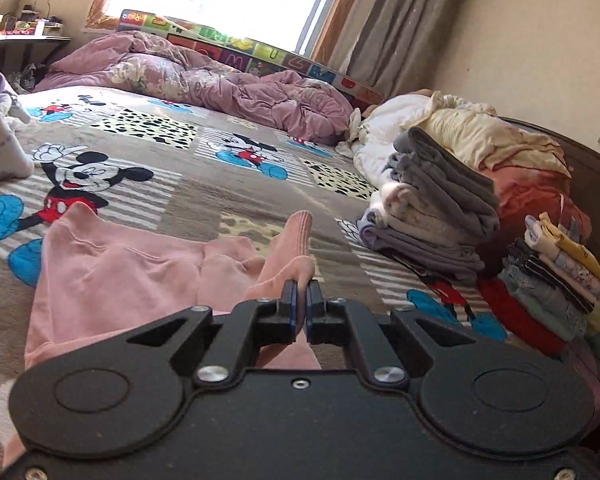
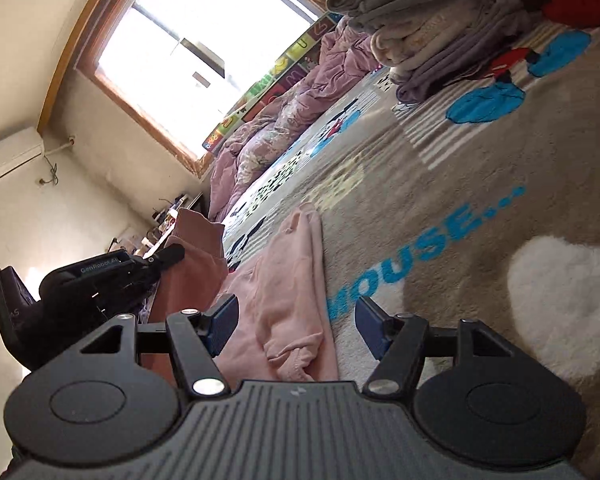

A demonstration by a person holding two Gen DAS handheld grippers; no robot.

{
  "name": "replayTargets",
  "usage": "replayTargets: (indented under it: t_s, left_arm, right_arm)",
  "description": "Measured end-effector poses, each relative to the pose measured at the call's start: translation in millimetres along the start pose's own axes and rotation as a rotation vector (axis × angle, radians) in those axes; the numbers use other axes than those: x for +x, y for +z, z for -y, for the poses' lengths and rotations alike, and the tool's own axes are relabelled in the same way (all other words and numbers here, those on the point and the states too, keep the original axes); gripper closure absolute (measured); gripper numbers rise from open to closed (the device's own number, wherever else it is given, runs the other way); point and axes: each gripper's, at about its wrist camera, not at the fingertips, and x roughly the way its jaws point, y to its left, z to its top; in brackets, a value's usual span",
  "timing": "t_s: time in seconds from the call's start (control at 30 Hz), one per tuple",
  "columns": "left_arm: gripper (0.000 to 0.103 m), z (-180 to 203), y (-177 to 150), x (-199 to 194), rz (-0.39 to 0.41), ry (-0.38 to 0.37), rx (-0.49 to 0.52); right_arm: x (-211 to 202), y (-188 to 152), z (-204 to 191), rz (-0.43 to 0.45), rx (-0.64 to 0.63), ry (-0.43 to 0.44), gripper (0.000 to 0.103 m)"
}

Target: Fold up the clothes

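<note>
A pink garment [image 1: 132, 272] lies spread on the cartoon-mouse blanket [image 1: 204, 192]. In the left wrist view my left gripper [image 1: 302, 289] is shut on a fold of its cloth, and a ribbed pink cuff [image 1: 300, 232] stands up just past the fingertips. The right wrist view is rolled on its side. There my right gripper [image 2: 296, 322] stands open low over the blanket, with the garment's near edge [image 2: 288, 280] lying between its blue pads [image 2: 224, 318], which do not press on it. The left gripper [image 2: 100, 280] shows at the left of that view, holding up pink cloth [image 2: 192, 268].
A tall stack of folded grey and lilac clothes [image 1: 432, 208] and a smaller stack [image 1: 560, 276] sit at the right of the bed. A crumpled purple duvet [image 1: 204, 76] and cream quilt [image 1: 460, 128] lie at the back. White clothing [image 1: 0, 148] is at the left.
</note>
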Motion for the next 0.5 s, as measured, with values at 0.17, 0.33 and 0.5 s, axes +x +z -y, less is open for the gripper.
replayTargets:
  t_s: [0.17, 0.33, 0.5]
  left_arm:
    - [0.084, -1.8, -14.1, 2.3, -0.140, -0.132, 0.029]
    - [0.084, -62.5, 22.6, -58.5, -0.017, 0.000, -0.058]
    - [0.063, -108.6, 16.5, -116.3, 0.009, 0.119, -0.089]
  right_arm:
    - [7.8, 5.0, 25.3, -0.010, 0.085, -0.047, 0.038]
    - [40.3, 10.4, 17.2, -0.081, 0.052, -0.060, 0.037]
    - [84.2, 19.7, 8.8, -0.137, 0.073, -0.046, 0.034]
